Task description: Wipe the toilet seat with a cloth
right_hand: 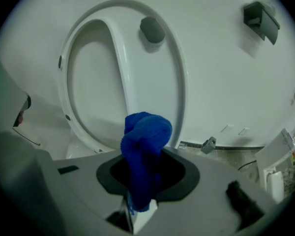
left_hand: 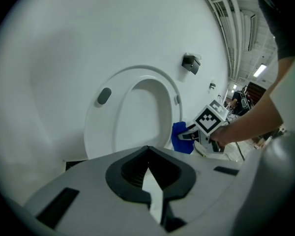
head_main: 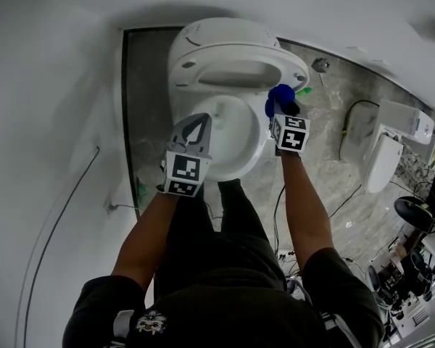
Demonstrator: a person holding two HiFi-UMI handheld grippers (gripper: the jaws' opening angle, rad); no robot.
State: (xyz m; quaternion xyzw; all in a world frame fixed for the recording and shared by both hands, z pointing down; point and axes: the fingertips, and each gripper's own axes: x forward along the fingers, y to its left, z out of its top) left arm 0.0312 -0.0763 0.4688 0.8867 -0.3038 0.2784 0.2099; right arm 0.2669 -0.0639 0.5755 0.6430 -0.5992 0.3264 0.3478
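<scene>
**Forearms [head_main: 148, 230] out over the bowl [head_main: 255, 158], cloth in the right jaws**

Right gripper [head_main: 284, 111] is clamped on the blue cloth [right_hand: 143, 151]. The cloth's bunched top pokes past the tips at centre right of the head view, just beside the raised toilet seat [head_main: 293, 60]. Left gripper [head_main: 199, 125], centre left, has its jaws together on nothing. The cloth looks soft, light and floppy, so this low pinch suits it. The glossy, hinged seat may swing under pressure.

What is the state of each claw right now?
Left claw: closed, holding nothing.
Right claw: closed on the blue cloth.
</scene>
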